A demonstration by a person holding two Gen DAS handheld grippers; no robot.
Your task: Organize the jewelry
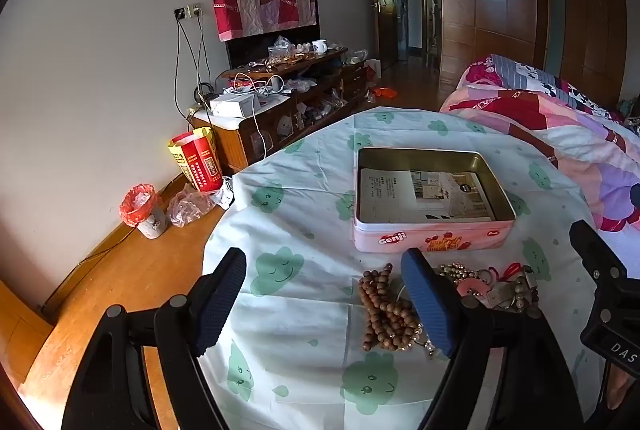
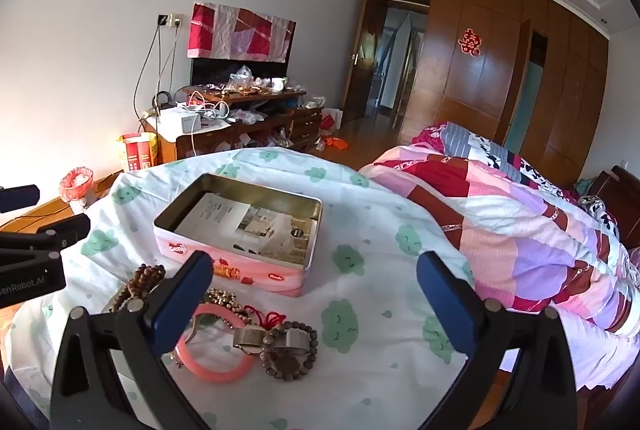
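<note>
The jewelry was seen heaped on the cloud-print tablecloth (image 1: 304,165), just in front of the open pink tin (image 1: 434,236), none of it yet inside; only a printed leaflet (image 1: 424,195) lay in the tin.

In the left wrist view the left gripper (image 1: 328,302) was held with its jaws wide apart and nothing between them but bare cloth. The wooden bead strand (image 1: 384,310) lay at lower centre of that frame, just inside the right-hand finger (image 1: 430,304), its long axis running roughly from the frame's top to its bottom, so along the fingers' direction. The remaining pieces were spread beyond that finger toward lower right.

In the right wrist view the right gripper (image 2: 316,302) was likewise fully spread and empty. The pile was placed at lower left: the pink bangle (image 2: 218,372) lay flat and was partly hidden by the left-hand finger (image 2: 180,304), with a metal watch (image 2: 276,340) and a dark bead bracelet (image 2: 296,358) just beside it, toward frame centre. The tin (image 2: 240,272) stood above and behind them.

The wooden strand was judged nearer the left gripper, the bangle and watch nearer the right; either would need a small sideways shift to be centred before closing.
</note>
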